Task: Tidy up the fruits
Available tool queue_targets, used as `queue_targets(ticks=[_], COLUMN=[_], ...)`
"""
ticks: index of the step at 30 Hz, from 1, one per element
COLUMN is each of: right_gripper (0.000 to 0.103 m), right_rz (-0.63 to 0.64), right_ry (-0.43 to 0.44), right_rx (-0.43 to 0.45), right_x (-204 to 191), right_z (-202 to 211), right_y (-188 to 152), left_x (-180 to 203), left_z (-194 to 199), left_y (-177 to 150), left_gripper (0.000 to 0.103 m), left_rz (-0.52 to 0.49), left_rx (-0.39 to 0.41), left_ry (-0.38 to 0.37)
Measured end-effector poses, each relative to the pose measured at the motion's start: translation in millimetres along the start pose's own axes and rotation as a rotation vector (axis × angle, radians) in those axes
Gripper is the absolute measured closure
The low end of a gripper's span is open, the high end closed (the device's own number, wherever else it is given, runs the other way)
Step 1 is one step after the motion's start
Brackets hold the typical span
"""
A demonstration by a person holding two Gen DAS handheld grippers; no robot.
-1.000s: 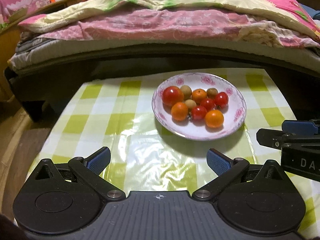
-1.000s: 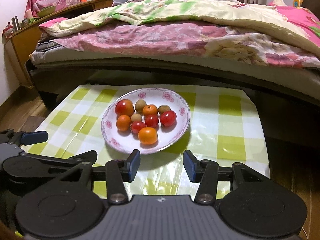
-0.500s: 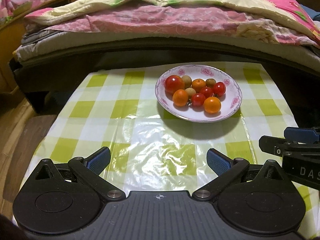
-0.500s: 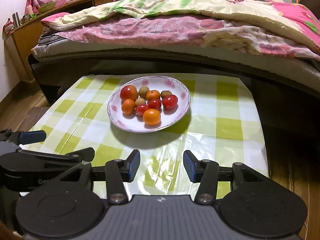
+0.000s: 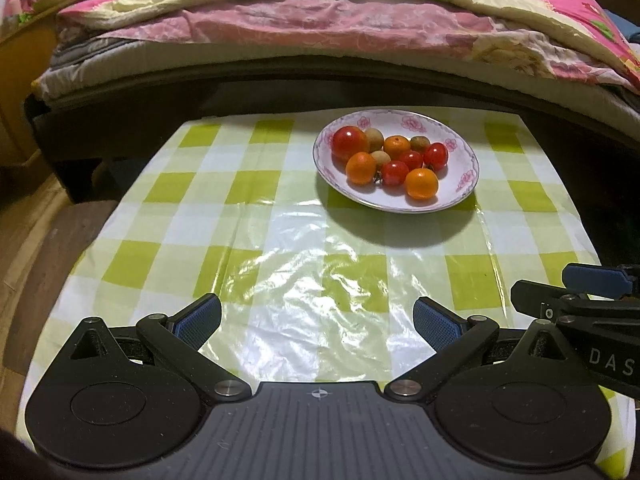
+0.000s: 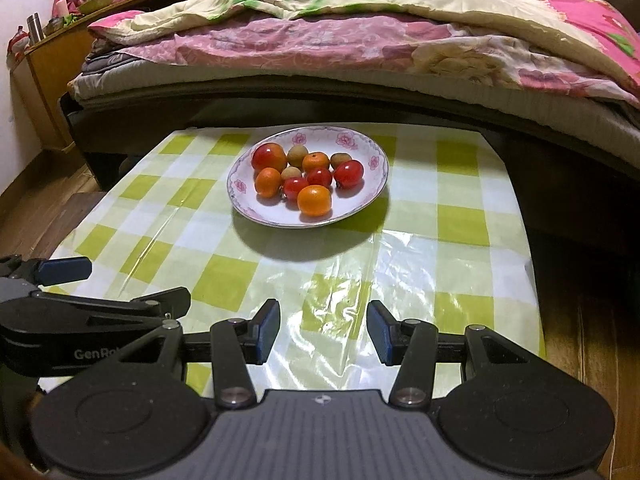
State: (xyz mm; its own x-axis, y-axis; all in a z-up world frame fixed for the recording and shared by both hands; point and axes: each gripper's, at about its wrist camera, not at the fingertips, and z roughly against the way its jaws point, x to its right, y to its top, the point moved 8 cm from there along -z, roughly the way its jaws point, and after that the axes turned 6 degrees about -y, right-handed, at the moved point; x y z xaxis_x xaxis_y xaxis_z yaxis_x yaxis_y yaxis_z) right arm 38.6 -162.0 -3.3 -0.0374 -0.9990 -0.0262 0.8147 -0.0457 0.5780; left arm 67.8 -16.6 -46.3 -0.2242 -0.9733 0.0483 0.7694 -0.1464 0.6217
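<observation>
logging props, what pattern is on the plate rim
Pink flowers on white, around the plate rim; clearest in the right wrist view.

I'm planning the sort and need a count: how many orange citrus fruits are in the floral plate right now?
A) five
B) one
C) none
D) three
D: three orange citrus fruits lie among the red and brown ones in the floral plate.

We find the checked cloth of the table (image 5: 192,240) bare between both tongs and the plate (image 6: 360,204), so the approach from the near side is unobstructed. The plate sits toward the far edge; the bed (image 6: 360,92) rises close behind it, closing off access from that side. Floor (image 6: 580,280) lies past the right edge.
</observation>
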Motion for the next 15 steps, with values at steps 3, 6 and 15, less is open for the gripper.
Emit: queue_targets(ticks=[3, 6, 15], right_gripper=[0.053, 0.053, 0.053], right_rz=[-0.002, -0.002, 0.003], right_ry=[-0.001, -0.007, -0.015], right_rx=[-0.002, -0.003, -0.007], right_x=[0.1, -0.2, -0.4], right_z=[2.3, 3.9, 6.3], right_y=[-2.4, -4.6, -9.1], left_x=[1.0, 1.6, 2.3], left_z=[1.6, 2.3, 3.9], left_y=[-1.8, -3.7, -8.0], left_gripper=[0.0, 0.0, 0.0], left_rz=[-0.004, -0.006, -0.011], left_rx=[0.0, -0.003, -0.002], left_ry=[0.0, -0.001, 0.0])
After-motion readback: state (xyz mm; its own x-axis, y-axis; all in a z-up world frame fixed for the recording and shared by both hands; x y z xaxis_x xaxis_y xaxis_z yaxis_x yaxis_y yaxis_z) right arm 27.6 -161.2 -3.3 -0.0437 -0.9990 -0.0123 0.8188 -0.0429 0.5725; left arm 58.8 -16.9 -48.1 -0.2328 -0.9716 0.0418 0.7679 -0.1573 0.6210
